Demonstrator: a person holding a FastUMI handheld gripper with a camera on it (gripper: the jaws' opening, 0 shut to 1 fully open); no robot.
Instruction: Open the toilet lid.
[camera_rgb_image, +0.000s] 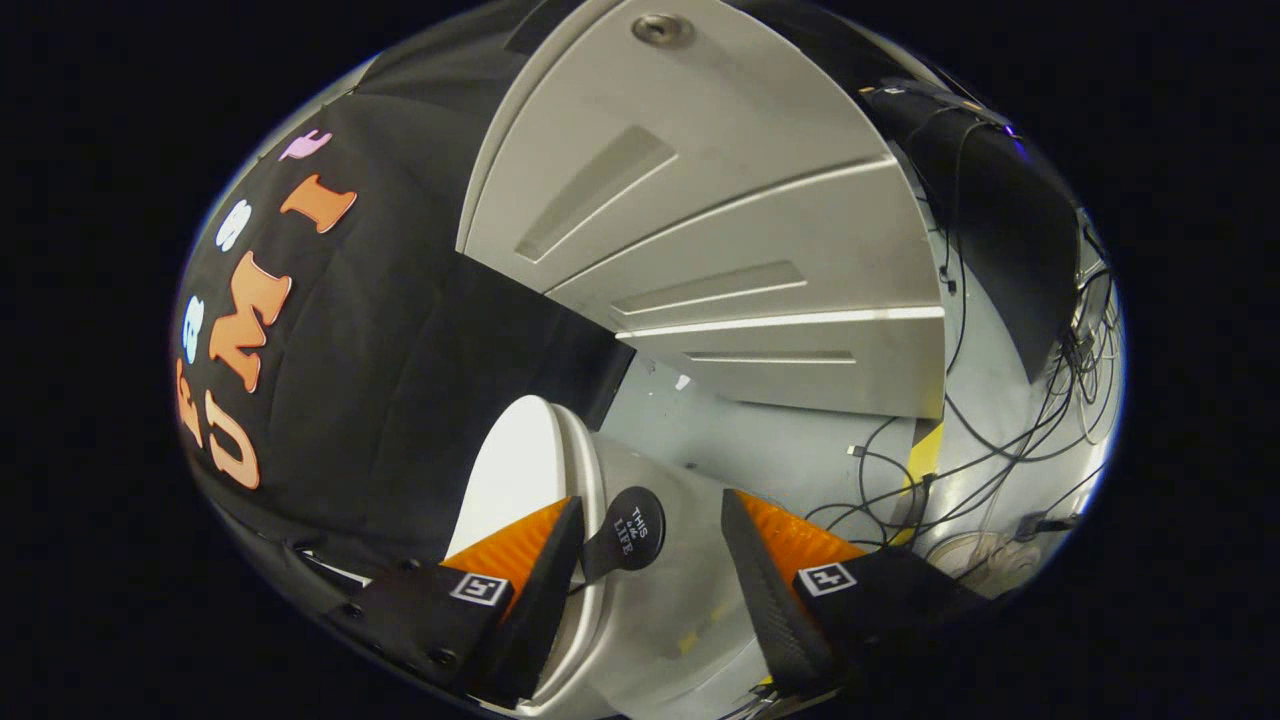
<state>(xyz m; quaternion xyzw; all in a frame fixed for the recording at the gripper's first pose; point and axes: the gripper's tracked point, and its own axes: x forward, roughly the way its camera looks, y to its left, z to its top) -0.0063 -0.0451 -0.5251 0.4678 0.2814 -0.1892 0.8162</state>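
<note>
The toilet lid (512, 470) stands raised and I see it nearly edge-on, its white face turned toward the black cloth wall. Its grey rim (592, 480) runs down between my fingers, close against the left finger (545, 580). A round black pull tab (636, 527) sticks out from the rim, just ahead of the fingers. My gripper (652, 502) is open. The right finger (762, 580) stands well apart from the rim and the tab, touching nothing.
A grey panelled wall (720, 230) rises beyond the lid. Several loose black cables (1000, 470) lie on the grey floor beyond the right finger, beside a yellow and black tape strip (925, 455). Black cloth (400, 330) hangs behind the lid.
</note>
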